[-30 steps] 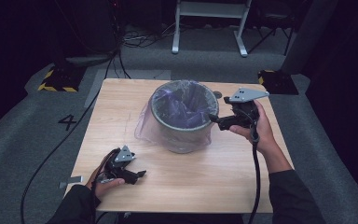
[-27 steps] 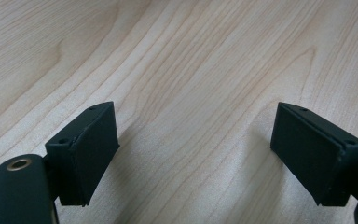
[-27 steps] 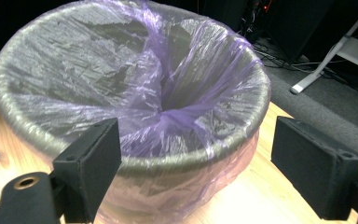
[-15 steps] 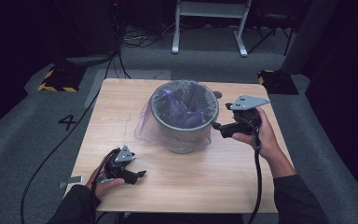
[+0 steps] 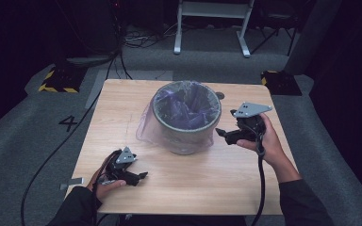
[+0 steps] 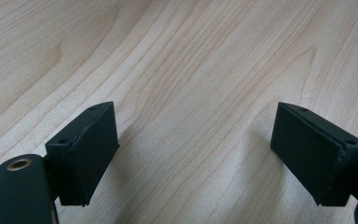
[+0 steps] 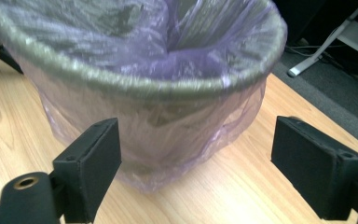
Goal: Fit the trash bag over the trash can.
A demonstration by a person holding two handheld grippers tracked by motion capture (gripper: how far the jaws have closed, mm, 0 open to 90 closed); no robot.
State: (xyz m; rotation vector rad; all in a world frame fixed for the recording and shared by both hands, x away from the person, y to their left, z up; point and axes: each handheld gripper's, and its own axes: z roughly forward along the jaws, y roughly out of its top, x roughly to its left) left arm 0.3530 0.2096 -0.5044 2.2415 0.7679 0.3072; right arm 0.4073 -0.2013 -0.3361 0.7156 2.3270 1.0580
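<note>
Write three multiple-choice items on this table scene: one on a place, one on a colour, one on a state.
1. Where does the bin stand on the wooden table?
A. near the middle
B. at its front left corner
C. on the floor beside it

2. What colour is the bin liner?
A. yellow
B. translucent purple
C. black

3. How do the jaws of the right hand-held gripper stand?
A. shut on the liner
B. shut on nothing
C. open, nothing between the pads

Key: 1 A, the high view shows it central. 2 B, the film is purple in both views. 3 C, the right gripper view shows the pads wide apart, short of the bin.
</note>
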